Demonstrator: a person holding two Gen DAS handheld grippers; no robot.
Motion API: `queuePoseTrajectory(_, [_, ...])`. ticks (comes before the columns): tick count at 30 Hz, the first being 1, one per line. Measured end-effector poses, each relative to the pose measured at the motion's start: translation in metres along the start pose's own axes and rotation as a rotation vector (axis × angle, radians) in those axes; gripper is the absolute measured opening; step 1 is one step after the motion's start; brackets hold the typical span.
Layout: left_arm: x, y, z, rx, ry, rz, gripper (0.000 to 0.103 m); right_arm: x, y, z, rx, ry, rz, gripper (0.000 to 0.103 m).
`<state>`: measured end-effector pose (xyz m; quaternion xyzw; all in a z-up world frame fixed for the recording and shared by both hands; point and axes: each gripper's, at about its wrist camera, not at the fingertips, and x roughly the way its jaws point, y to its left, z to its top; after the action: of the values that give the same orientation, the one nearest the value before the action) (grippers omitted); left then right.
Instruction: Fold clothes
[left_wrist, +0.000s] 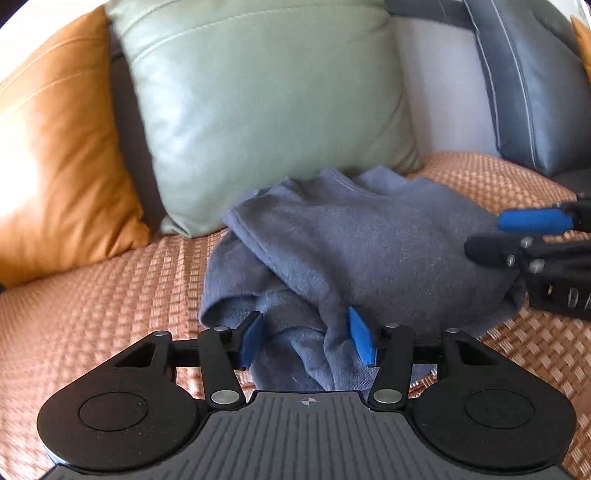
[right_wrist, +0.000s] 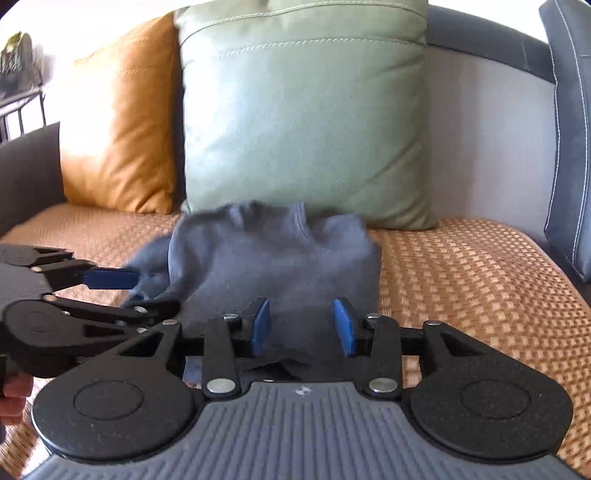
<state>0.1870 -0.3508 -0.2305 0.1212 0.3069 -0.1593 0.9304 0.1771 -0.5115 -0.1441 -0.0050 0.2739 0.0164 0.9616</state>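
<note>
Woven sofa mat (right_wrist: 461, 266), blurry grey sweatshirt (right_wrist: 280, 266), tools apparently open

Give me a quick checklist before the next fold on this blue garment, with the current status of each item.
1. Left gripper open: ok, pads apart with bunched cloth between them.
2. Right gripper open: ok, over the near edge.
3. Blue garment lying flat: not ok, its left side is rumpled.
4. Garment fully on the woven mat: ok.
5. Green cushion clear of the garment: not ok, the collar end meets it.
6. Grippers clear of each other: cannot tell.
</note>
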Motion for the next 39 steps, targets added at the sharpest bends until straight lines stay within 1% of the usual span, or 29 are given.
queuePoseTrajectory(3, [0.002,-0.005,-0.005,-0.004,-0.012,0.017,0.061,0.006,0.005,-0.006,0.003,-0.019,-0.022,0.047])
queuePoseTrajectory(5, [0.004,-0.003,-0.005,-0.036,-0.007,0.012,0.061,0.011,0.007,-0.007,-0.019,-0.027,-0.033,0.047])
queuePoseTrajectory(7, [0.005,0.0,-0.005,-0.059,-0.001,0.01,0.063,0.012,0.009,-0.008,-0.031,-0.029,-0.039,0.047])
queuePoseTrajectory(8, [0.006,0.001,-0.005,-0.069,0.002,0.011,0.066,0.01,0.009,-0.009,-0.031,-0.03,-0.041,0.047])
queuePoseTrajectory(9, [0.006,0.001,-0.004,-0.075,0.011,0.022,0.071,0.009,0.009,-0.009,-0.031,-0.03,-0.043,0.047])
queuePoseTrajectory(11, [0.004,0.006,0.004,-0.107,0.056,0.04,0.074,0.009,0.008,-0.002,-0.036,0.007,-0.038,0.048])
queuePoseTrajectory(13, [-0.009,0.017,0.011,-0.18,0.109,0.022,0.076,0.005,0.004,0.009,-0.022,0.054,-0.024,0.05])
queuePoseTrajectory(14, [-0.017,0.022,0.014,-0.213,0.133,0.016,0.081,-0.002,0.0,0.015,0.008,0.067,-0.005,0.053])
queuePoseTrajectory(15, [-0.03,0.024,0.014,-0.226,0.136,0.034,0.087,-0.013,-0.004,0.02,0.043,0.058,0.02,0.061])
queuePoseTrajectory(16, [-0.044,0.027,0.013,-0.239,0.139,0.051,0.087,-0.026,-0.008,0.022,0.065,0.035,0.041,0.067])
queuePoseTrajectory(17, [-0.057,0.029,0.012,-0.25,0.142,0.067,0.087,-0.038,-0.009,0.025,0.064,0.024,0.051,0.07])
queuePoseTrajectory(19, [-0.081,0.027,0.011,-0.24,0.139,0.081,0.088,-0.063,-0.01,0.03,0.055,0.006,0.069,0.079])
queuePoseTrajectory(20, [-0.094,0.026,0.01,-0.236,0.137,0.089,0.09,-0.074,-0.01,0.031,0.047,0.008,0.077,0.082])
queuePoseTrajectory(21, [-0.106,0.025,0.01,-0.231,0.136,0.096,0.093,-0.085,-0.01,0.033,0.035,0.014,0.09,0.09])
queuePoseTrajectory(22, [-0.118,0.024,0.009,-0.229,0.135,0.102,0.096,-0.094,-0.009,0.034,0.022,0.016,0.11,0.102])
queuePoseTrajectory(23, [-0.125,0.024,0.011,-0.244,0.137,0.098,0.103,-0.104,-0.009,0.035,0.009,0.018,0.131,0.103])
queuePoseTrajectory(25, [-0.14,0.024,0.014,-0.275,0.141,0.089,0.103,-0.12,-0.007,0.037,-0.013,0.056,0.149,0.103])
queuePoseTrajectory(27, [-0.152,0.026,0.016,-0.315,0.151,0.087,0.103,-0.131,-0.005,0.037,-0.039,0.087,0.144,0.103])
queuePoseTrajectory(29, [-0.162,0.025,0.017,-0.329,0.143,0.096,0.103,-0.138,-0.005,0.036,-0.045,0.107,0.138,0.103])
queuePoseTrajectory(31, [-0.17,0.021,0.016,-0.308,0.123,0.11,0.103,-0.144,-0.008,0.034,-0.022,0.122,0.134,0.103])
queuePoseTrajectory(34, [-0.176,0.011,0.013,-0.258,0.119,0.149,0.103,-0.148,-0.011,0.029,-0.003,0.13,0.121,0.103])
queuePoseTrajectory(37, [-0.174,0.008,0.014,-0.25,0.118,0.153,0.103,-0.148,-0.013,0.025,0.006,0.132,0.117,0.103])
queuePoseTrajectory(39, [-0.173,0.006,0.015,-0.245,0.118,0.156,0.103,-0.146,-0.014,0.024,0.003,0.116,0.115,0.103])
